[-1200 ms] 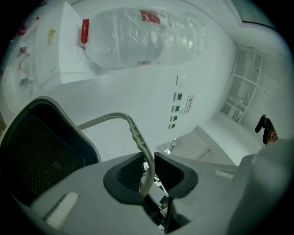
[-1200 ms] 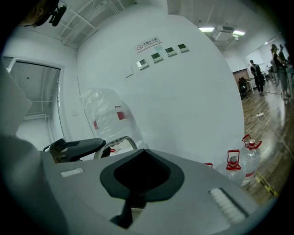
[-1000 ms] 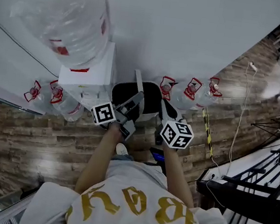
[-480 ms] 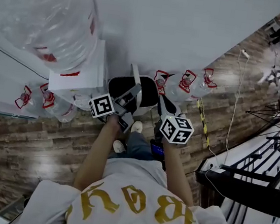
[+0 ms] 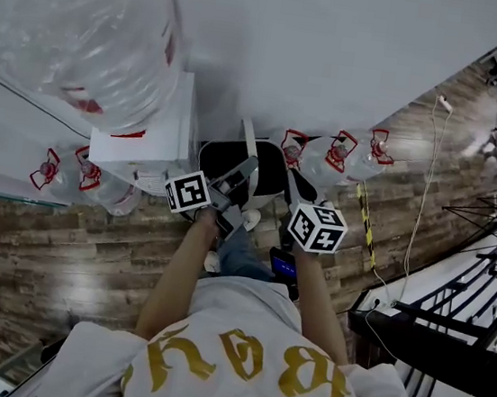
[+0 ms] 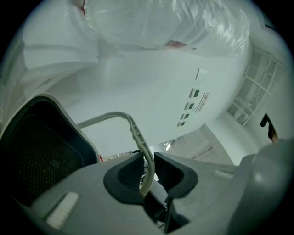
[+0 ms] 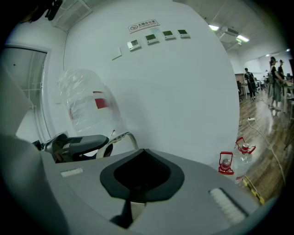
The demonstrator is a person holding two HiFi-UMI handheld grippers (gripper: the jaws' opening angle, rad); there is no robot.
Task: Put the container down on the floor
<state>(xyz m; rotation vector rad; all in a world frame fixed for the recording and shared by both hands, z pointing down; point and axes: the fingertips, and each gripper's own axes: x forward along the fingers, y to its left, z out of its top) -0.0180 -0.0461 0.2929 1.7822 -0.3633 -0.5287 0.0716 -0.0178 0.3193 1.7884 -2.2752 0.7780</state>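
- Jaws of our left gripper (image 6: pixel 148 172) stay clamped on the pale handle (image 6: pixel 133 126). Those of our right gripper (image 7: pixel 142 176) are pressed together on nothing, just beside the rim.
- Above the wooden floor (image 5: pixel 71 233), the black container (image 5: pixel 226 158) hangs from that handle near the wall. It has scarcely shifted over the last second, so we judge the set-down is still to come.
- Both our forearms reach forward and down, close side by side.

Water jugs (image 5: pixel 354 165) stand beside the white dispenser (image 5: pixel 142 148).
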